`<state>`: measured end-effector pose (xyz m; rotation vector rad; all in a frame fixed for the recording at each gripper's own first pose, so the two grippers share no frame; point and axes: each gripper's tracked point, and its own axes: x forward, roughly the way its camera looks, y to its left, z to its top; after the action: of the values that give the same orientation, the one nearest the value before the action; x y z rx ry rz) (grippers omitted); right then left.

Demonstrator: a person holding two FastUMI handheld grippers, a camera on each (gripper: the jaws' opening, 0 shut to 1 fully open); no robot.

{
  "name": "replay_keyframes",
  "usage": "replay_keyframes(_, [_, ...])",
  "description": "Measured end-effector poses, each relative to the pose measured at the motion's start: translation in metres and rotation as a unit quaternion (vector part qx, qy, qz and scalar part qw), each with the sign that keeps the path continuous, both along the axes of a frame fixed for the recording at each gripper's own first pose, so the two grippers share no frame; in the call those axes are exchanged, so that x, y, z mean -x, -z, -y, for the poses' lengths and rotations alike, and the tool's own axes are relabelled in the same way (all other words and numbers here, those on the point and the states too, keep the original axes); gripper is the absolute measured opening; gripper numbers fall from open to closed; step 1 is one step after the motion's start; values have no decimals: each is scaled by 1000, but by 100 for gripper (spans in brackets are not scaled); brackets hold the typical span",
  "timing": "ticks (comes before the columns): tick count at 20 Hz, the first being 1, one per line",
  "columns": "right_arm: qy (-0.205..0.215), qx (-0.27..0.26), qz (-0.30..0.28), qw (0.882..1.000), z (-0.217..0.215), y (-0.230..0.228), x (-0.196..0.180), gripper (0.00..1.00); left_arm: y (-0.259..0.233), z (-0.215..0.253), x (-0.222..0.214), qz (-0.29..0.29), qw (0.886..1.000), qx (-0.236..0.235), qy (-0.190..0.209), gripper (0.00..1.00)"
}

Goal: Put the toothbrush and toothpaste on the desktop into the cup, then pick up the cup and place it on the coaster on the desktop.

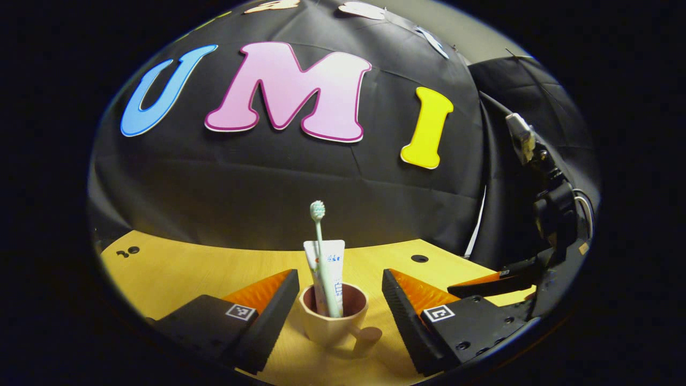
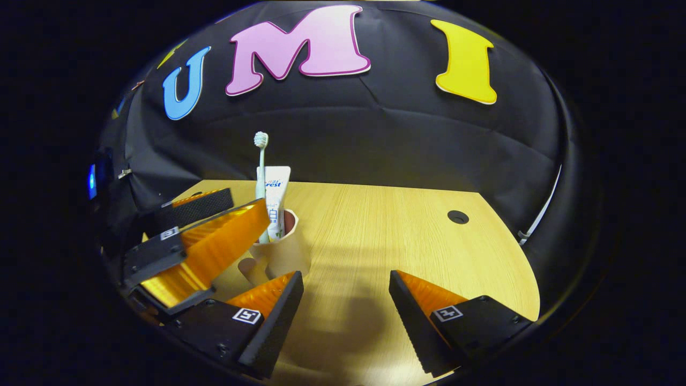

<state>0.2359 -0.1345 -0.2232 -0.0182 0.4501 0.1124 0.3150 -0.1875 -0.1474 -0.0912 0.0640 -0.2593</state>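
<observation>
A pale cup (image 1: pixel 328 327) with a dark inside stands on the wooden desktop (image 1: pixel 177 273), its handle (image 1: pixel 368 335) turned toward me. A mint toothbrush (image 1: pixel 320 246) and a white toothpaste tube (image 1: pixel 333 268) stand upright in it. My left gripper (image 1: pixel 338 284) is open, one finger on each side of the cup with a gap on both sides. In the right gripper view the same cup (image 2: pixel 286 252), toothbrush (image 2: pixel 261 161) and toothpaste (image 2: pixel 277 193) sit at left, with the left gripper (image 2: pixel 247 203) around them. My right gripper (image 2: pixel 347 279) is open over bare wood, to the right of the cup.
The right gripper (image 1: pixel 471 287) and its body reach in from the right edge of the left gripper view. Round holes (image 1: pixel 419 258) (image 2: pixel 457 217) are cut in the desktop near its far edge. The black cloth wall stands close behind the table.
</observation>
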Motion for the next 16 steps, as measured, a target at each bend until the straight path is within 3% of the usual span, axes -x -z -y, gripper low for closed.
replay_keyframes(7, [-21,-26,-24,999,-29,-26,-25,99,0,-60,79,-49,997,7,-64,98])
replay_keyframes(12, [-61,17,-27,998,-63,-45,-36,99,4,-108,117,-71,992,-17,-106,98])
replay_keyframes(16, [-76,44,-78,993,-80,-34,-35,99,1,-145,130,-79,985,-19,-151,97])
